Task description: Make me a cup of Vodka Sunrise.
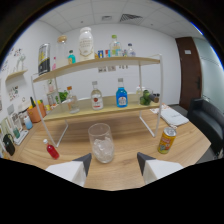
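Gripper view, hand-held gripper (pixel 114 162) spread wide, glass (pixel 101 142) holding ice just ahead, can (pixel 167 140) beside.

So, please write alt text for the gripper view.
An open gripper faces a clear glass holding ice, just ahead of its fingers on a wooden table. Nearby stand a yellow can, a small red bottle and a two-tier shelf of bottles.

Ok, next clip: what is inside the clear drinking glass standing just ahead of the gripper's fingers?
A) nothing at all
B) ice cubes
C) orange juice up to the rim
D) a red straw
B: the clear drinking glass holds pale ice cubes in its lower half, with no coloured liquid visible, and stands on the wooden table just ahead of the open gripper.
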The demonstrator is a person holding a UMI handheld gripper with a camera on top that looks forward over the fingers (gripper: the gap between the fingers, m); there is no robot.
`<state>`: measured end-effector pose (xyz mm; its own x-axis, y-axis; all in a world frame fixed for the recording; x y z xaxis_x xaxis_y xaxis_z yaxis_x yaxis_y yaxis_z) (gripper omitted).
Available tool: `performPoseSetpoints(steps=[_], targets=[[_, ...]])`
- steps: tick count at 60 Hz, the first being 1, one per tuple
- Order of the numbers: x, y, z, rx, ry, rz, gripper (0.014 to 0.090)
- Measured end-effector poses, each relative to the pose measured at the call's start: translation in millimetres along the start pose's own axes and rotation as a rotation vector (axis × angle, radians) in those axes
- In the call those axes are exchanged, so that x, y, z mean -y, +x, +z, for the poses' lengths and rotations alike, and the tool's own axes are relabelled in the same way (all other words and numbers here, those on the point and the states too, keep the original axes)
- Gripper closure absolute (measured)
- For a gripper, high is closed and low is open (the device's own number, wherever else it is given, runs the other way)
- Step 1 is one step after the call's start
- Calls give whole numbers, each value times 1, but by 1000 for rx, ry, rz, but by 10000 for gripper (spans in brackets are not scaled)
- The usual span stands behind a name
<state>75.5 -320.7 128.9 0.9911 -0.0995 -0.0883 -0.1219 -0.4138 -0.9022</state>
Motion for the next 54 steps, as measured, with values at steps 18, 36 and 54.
performPoseSetpoints(steps=[18,36,54], targets=[[74,-103,31,123,123,-45,195],[138,-153,111,150,179,-82,234],[133,-154,159,103,101,-103,679]])
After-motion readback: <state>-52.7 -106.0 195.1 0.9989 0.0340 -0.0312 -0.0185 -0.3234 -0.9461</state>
